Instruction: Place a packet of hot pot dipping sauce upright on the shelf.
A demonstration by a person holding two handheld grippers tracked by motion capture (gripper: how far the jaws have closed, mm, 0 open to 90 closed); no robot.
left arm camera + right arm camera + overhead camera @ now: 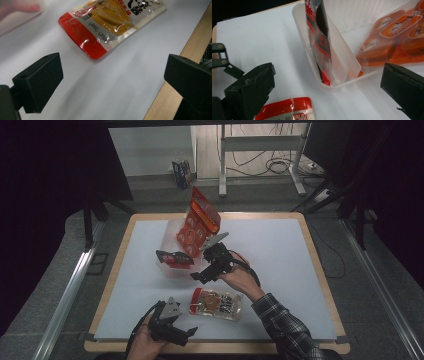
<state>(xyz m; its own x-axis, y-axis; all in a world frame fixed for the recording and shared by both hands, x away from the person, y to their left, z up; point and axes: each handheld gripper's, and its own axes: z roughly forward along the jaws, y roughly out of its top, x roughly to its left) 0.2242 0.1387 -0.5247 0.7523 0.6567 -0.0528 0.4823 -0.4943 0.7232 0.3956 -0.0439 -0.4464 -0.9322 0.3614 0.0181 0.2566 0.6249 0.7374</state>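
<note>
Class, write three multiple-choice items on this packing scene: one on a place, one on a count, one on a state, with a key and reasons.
1. Where does the orange pack stand?
A. in the clear bin
B. on the floor
C. in the left tool

2. How many packs are in the bin?
A. none
B. two
C. five

3. The right tool is:
A. shut on a pouch
B. open
C. shut on the bin

Key: A, it leans up out of the bin; B, the orange pack and a black-red pack; B, jaws apart, nothing between them.

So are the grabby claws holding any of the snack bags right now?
No, nothing is held. The right gripper is open beside the clear tub, and the left gripper is open near the pouch lying on the table.
</note>
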